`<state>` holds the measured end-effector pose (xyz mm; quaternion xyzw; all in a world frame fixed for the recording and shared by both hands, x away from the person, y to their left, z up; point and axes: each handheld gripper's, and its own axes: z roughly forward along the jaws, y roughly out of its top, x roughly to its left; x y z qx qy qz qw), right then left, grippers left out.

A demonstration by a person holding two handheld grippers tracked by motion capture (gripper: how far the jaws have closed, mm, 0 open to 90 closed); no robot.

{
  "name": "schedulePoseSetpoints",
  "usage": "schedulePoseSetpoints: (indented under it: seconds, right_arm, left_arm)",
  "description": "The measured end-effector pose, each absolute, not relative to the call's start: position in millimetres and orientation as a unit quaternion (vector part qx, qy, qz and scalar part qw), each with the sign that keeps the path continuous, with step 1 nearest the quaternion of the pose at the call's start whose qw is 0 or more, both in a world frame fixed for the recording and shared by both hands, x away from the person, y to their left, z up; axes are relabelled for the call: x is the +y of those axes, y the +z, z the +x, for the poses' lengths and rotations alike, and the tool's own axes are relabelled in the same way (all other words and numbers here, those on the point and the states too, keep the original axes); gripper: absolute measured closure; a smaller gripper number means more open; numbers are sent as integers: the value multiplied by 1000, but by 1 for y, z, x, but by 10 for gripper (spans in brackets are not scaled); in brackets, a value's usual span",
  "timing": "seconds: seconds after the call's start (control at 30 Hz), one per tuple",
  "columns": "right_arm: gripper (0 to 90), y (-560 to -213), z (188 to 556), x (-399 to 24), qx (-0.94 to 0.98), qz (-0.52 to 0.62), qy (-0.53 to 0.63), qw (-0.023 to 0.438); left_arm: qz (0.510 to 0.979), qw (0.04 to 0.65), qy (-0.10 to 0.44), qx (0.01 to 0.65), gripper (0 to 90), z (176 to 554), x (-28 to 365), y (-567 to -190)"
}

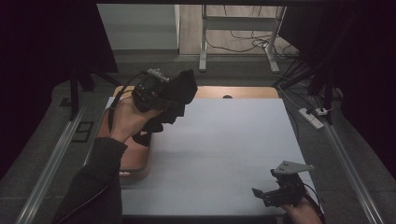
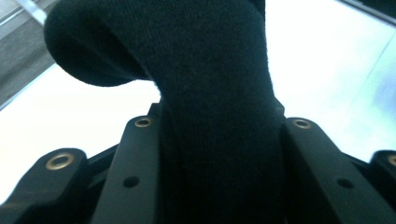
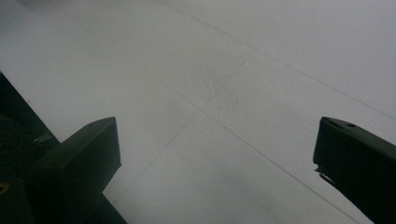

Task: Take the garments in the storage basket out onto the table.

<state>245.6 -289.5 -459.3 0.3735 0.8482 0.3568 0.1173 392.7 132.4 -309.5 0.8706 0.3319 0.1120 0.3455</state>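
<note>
— So, what covers the table?
— White sheeting with faint seams; a brown wooden edge shows at the far side; a reddish-brown tray sits at the left edge.
— And the room?
— Dim; black curtains either side; a metal frame and cables on the floor beyond.
— The claws?
— The left gripper, raised over the far left corner, pinches a black knit cloth; the right gripper, low at the near right, stands spread with bare sheet between its jaws.
</note>
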Motion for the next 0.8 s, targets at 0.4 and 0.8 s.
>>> schedulePoseSetpoints:
  seconds: [0.4, 0.8]
  right_arm:
    - [6, -459, 245, -290, 848, 372, 357, 119]
    - [6, -459, 245, -289, 848, 370, 359, 120]
  left_arm:
    - [878, 374, 92, 284, 646, 398, 86, -300]
    - [887, 379, 82, 250, 640, 399, 46, -306]
